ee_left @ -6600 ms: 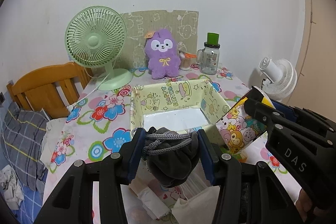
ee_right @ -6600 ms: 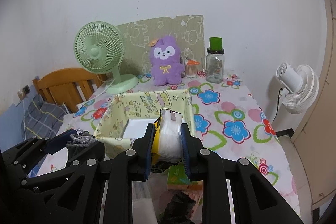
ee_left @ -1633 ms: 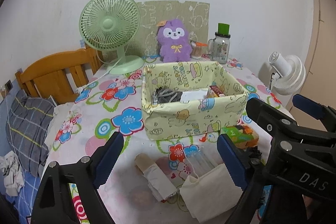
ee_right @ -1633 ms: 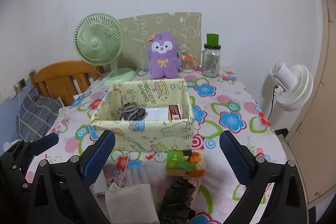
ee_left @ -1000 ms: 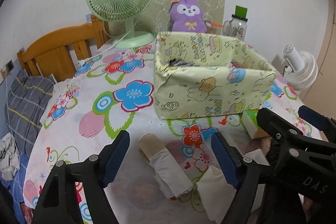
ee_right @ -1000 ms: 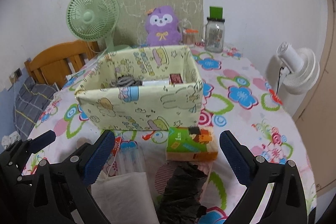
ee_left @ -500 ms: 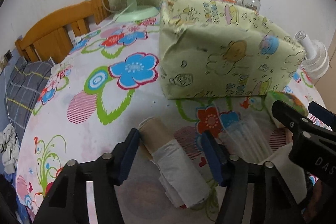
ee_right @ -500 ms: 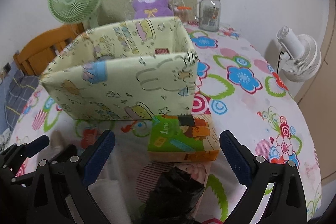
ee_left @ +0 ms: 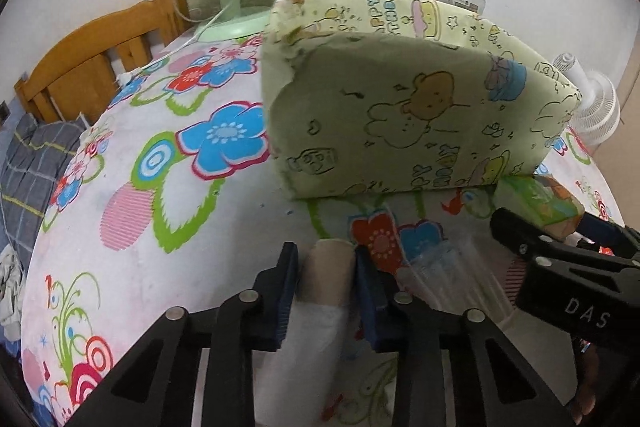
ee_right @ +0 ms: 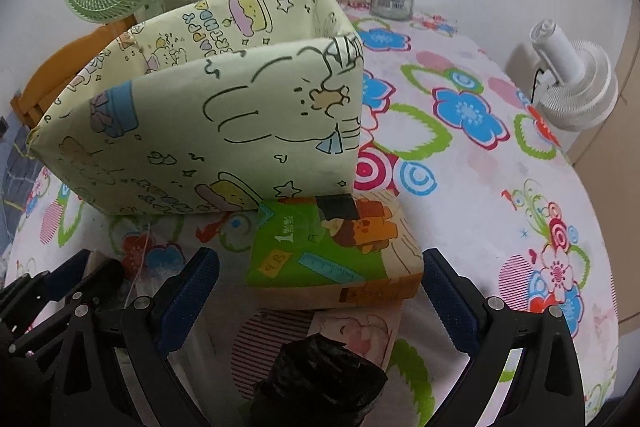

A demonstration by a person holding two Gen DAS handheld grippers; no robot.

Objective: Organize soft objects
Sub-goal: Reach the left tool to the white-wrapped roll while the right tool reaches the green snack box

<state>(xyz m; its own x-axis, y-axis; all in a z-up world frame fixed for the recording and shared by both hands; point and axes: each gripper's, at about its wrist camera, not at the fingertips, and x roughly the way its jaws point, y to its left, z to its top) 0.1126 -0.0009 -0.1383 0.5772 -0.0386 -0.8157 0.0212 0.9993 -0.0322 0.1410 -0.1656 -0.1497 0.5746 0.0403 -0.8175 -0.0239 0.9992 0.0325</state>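
A beige roll [ee_left: 329, 269] with white wrap lies on the flowered surface [ee_left: 132, 227] before one yellow box [ee_left: 400, 115] printed "HAPPY". The left claw [ee_left: 326, 263] has just been closing and now pinches it. The right claw [ee_right: 320, 283] gapes around one green tissue pack [ee_right: 320, 251].

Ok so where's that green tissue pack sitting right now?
In the right wrist view the green tissue pack lies on the flowered tablecloth, against the yellow box's near right corner, between the right gripper's open jaws.
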